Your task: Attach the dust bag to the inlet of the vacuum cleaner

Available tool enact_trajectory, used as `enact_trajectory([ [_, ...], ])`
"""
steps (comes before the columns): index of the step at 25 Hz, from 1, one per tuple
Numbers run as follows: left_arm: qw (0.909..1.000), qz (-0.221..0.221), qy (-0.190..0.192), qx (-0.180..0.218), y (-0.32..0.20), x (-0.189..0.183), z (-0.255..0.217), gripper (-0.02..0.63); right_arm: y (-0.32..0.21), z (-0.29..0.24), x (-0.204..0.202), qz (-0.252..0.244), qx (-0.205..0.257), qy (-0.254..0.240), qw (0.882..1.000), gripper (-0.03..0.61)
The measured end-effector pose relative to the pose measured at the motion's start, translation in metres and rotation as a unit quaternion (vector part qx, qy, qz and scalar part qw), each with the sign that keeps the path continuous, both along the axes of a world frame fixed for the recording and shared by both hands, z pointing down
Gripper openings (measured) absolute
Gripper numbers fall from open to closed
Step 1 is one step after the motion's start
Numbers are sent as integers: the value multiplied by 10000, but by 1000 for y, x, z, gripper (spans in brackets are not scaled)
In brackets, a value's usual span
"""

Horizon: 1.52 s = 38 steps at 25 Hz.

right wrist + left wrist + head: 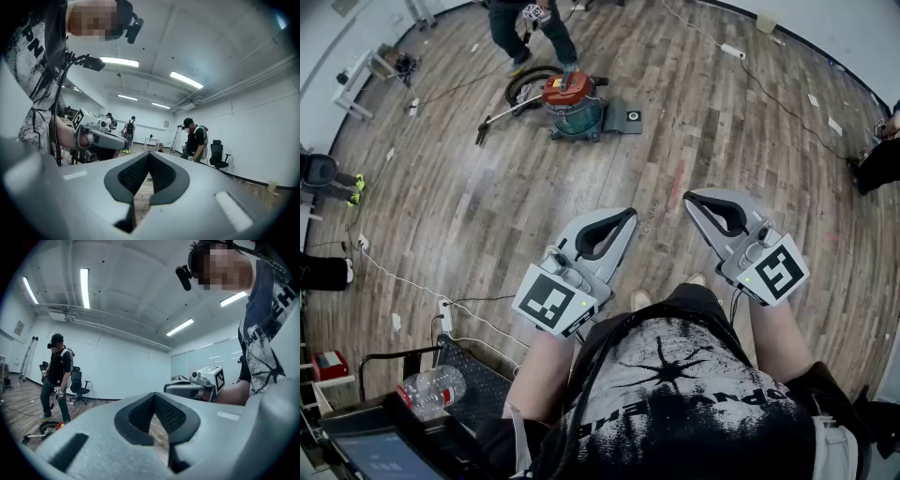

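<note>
L gripper [627, 215] & R gripper [690, 198]: jaws closed, nothing btwn them, held side by side over wood floor [478, 211]. Vacuum cleaner [574, 107] stands well apart, across the floor, by another person [531, 28]; flat grey piece [628, 117] just beside it.

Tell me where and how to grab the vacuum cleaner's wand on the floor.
Grip the wand mid-tube from above, fingers astride it: it looks like a thin straight tube lying flat on the floor, running leftward from the vacuum cleaner in the head view.
</note>
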<state>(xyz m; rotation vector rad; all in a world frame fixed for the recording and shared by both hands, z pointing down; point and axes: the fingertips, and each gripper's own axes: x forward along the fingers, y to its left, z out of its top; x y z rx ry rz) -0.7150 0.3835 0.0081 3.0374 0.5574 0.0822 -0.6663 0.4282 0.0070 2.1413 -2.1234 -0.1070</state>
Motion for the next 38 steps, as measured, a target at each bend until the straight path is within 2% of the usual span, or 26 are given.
enact_trajectory([
  [11, 9999, 99, 83, -14, 5, -7, -7, 5, 1, -9, -1, 68, 126, -30, 9999, 6],
  [16, 9999, 144, 59, -12, 9, -10, -4, 5, 6, -13, -9, -86, 344, -153, 9993, 6],
  [25, 10000, 43, 45, 22, 8, -14, -5, 5, 9, -15, -6, -126, 415, -190, 9989, 6],
  [38, 9996, 226, 37, -161, 11, 15, 8, 5, 13, -3, 23, 190, 179, 95, 9996, 6],
])
